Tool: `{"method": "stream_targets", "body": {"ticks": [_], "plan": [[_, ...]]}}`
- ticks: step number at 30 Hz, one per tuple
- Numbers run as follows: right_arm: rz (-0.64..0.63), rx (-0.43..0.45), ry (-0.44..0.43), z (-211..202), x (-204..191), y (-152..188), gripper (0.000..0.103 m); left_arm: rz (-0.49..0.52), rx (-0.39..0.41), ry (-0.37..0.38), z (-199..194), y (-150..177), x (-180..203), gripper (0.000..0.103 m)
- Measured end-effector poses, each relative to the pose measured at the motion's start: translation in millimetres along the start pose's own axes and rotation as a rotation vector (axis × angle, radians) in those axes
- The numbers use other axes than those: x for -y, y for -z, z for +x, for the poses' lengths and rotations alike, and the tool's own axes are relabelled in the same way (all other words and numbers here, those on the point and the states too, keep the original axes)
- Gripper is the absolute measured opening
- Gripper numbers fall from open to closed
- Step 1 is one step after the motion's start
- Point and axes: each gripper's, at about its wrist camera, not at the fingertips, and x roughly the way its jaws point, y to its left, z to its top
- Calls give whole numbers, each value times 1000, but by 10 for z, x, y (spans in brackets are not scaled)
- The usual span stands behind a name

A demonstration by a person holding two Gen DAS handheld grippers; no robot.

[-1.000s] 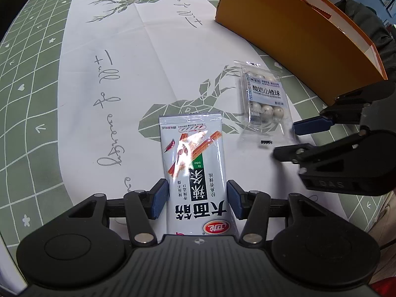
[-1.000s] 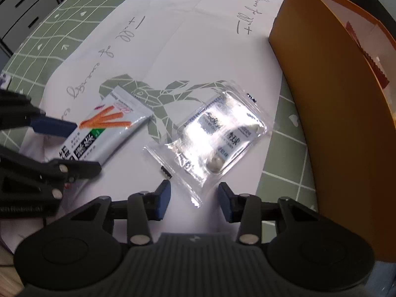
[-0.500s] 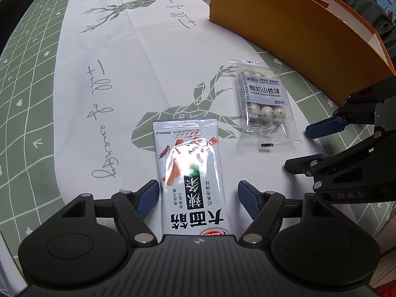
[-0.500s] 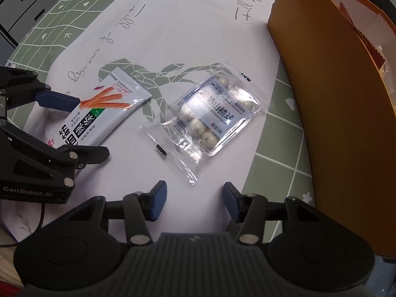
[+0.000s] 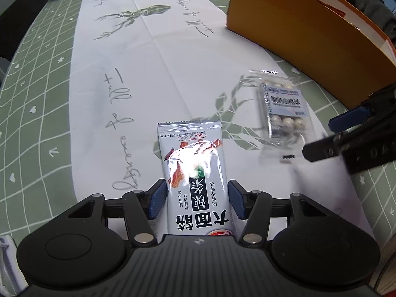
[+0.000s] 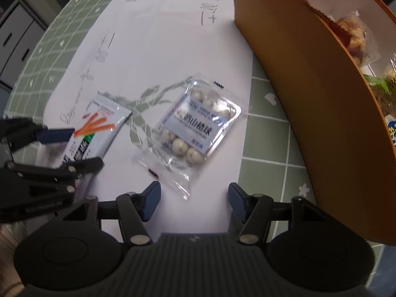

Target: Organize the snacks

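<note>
**A:** What had changed on the left side over the last second?

**B:** The left hand-held gripper had narrowed again around the white spicy-strip packet; half a second earlier its blue pads stood wide of the packet; now they sat just beside its two long edges, perhaps touching; I could not tell whether they had begun to squeeze; the packet lay flat on the tabletop, its near end running under the gripper body.

**A:** And the right side?

**B:** The right hand-held gripper had spread wider and drawn back a little; its jaws stood well open and held nothing; the clear bag of yogurt hawthorn balls lay ahead of them, only its crinkled near corner reaching between the fingertips; in the left view that bag looked blurred by motion.

**A:** Where did both snacks sit relative to the box?

**B:** Both were out on the white deer-print cloth; the bag of balls was near the orange box, the strip packet farther from it; the box already held other wrapped snacks behind its wall.

**A:** What did that mean for the task?

**B:** In my judgement neither snack was secured yet; the left pick looked closest, needing only a firm close and a lift toward the box; the thin, slippery film could slide out of a shallow pinch.
</note>
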Motion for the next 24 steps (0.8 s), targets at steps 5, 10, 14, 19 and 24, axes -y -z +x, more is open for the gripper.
{"method": "stream_targets", "body": {"ticks": [5, 10, 14, 19, 24], "plan": [[141, 53, 39, 69, 11, -237, 64, -16, 5, -12, 41, -46, -31, 62], [189, 59, 57, 198, -107, -340, 65, -18, 10, -14, 68, -69, -41, 62], [135, 76, 79, 254, -234, -373, 66, -13, 14, -16, 68, -72, -30, 62], [13, 60, 125, 373, -362, -343, 71, -9, 20, -16, 61, -59, -18, 62], [-55, 84, 129, 356, -397, -284, 65, -12, 22, -14, 51, -64, -12, 61]]}}
